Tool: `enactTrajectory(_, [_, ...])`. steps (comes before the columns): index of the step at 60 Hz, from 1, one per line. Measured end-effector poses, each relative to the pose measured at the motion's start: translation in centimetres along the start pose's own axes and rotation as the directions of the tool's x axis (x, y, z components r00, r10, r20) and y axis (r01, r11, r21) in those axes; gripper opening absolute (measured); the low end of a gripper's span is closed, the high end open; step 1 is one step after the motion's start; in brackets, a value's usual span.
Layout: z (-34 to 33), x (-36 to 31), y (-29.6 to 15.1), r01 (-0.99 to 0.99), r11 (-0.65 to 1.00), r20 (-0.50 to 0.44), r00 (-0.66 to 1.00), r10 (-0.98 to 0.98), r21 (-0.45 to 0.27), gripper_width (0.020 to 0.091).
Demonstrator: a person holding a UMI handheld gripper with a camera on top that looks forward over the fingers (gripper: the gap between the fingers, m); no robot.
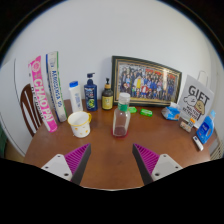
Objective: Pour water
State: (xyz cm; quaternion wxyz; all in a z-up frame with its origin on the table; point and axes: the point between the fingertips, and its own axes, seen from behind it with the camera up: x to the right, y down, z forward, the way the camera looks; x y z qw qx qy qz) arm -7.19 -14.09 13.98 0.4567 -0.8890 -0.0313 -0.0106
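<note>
Crowding is the main hazard here. Left to right across the wooden surface (105, 160) stand two tall printed cartons (48, 90) leaning at the wall, one white bottle (75, 97), one cream paper cup (79, 123), one dark blue pump bottle (90, 94), one small dark bottle (107, 96), one clear water bottle (122, 115) with a pale green cap, one framed group photograph (146, 81), one small green object (146, 112) lying flat, one "GIFT" card (196, 99) and one blue item (205, 127) in front of it. One chair back (30, 105) shows behind the cartons.

The jaws (108, 160) are released, spread wide with nothing between them, and hang well short of everything; two magenta pads (146, 156) show. The water bottle stands upright just ahead of them, slightly toward the right finger, and the cup stands near it on the left, apart from it.

In my judgement, the tall, narrow bottle could tip if one finger meets it before the other. Its cap looks to be on, so pouring may fail. The light cup could slide or topple if nudged, and a spill would reach the cartons and photograph close behind.
</note>
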Motion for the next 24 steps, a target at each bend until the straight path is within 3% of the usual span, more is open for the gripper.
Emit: enactTrajectory(24, [-7.1, -2.2, 1.5, 0.0, 1.0, 0.007, 1.0, 0.0, 0.017, 0.0852])
